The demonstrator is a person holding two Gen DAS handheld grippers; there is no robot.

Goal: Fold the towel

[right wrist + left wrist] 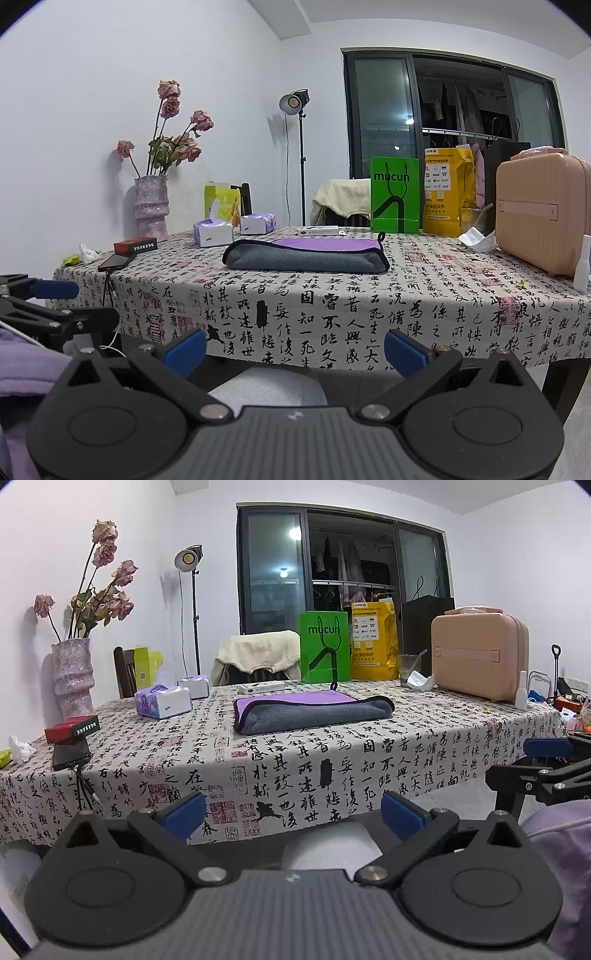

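So right up close, both claws are hanging in the air short of the table's near edge, not touching anything. The left claw [293, 812] has its blue pads spread wide with nothing between them, and the right claw [295, 345] is the same, wide apart and empty. Past them the front of the table [295, 775], with that calligraphy-print cloth, drops down toward the floor.

A bit further in, lying flat near the middle of the table, is the towel [314, 710]. It looks folded over already, grey fleecy side rolled toward us and a purple face on top, with dark piping along the edge and a little hang loop [381, 236] poking up at the back corner. My guess is it's light, soft and floppy, so it'll sag and drag if you grab it from one spot only. I'd pinch the two ends of one long edge, one claw each, right on the piping where it's firmer. The plush probably grips fine, not slippery.

Left of it are two tissue packs [162, 701] and a red box [72, 729], well apart from the towel. Behind it there's a green bag [325, 646], a yellow bag [375, 642] and a pink case [480, 655], all clear of it too.
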